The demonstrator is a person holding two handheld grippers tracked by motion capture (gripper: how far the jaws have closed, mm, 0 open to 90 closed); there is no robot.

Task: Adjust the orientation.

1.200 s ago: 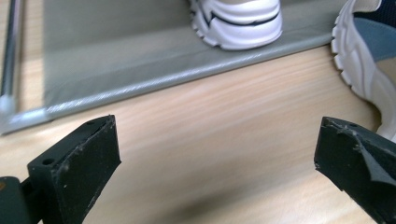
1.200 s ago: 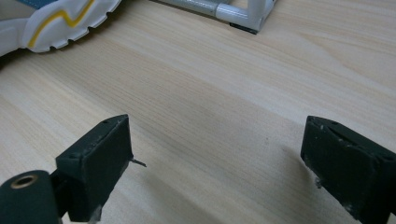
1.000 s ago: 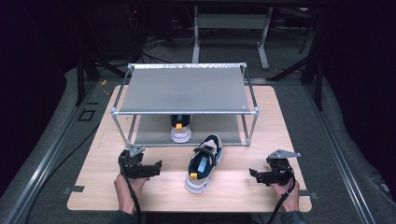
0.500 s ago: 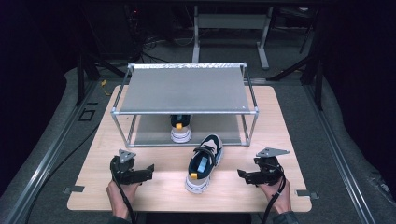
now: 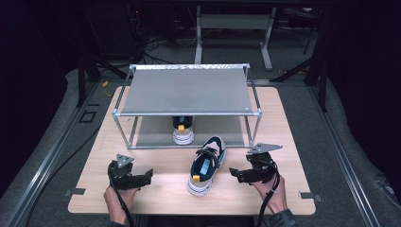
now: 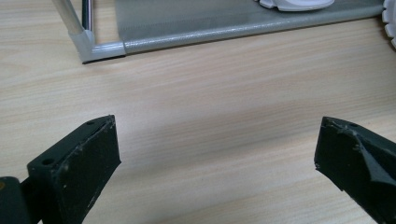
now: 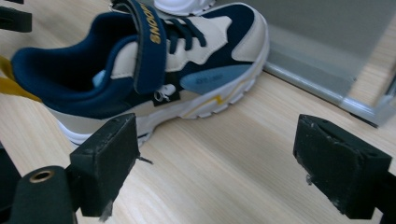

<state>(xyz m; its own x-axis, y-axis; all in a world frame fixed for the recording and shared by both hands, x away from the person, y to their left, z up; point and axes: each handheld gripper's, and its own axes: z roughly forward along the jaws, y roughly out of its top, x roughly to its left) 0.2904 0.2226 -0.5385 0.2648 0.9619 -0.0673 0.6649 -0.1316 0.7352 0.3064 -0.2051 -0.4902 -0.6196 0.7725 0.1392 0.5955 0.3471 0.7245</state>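
Near the table's (image 5: 156, 194) front left corner, left gripper (image 5: 140, 179) wide open, holding nothing. Toward the front middle, navy sneaker (image 5: 206, 164) on its sole, toe at the shoe rack's (image 5: 188, 113) bottom edge. Front right, right gripper (image 5: 239, 174) open beside the shoe, jaws just closing on nothing. Might bump the sneaker sideways if pushed in crooked.

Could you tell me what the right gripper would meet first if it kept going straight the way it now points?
Most likely the sneaker on the table: the right gripper points at its side, jaws open with nothing between them. It sits left of centre in the right gripper view, so the left jaw might strike its sole first.
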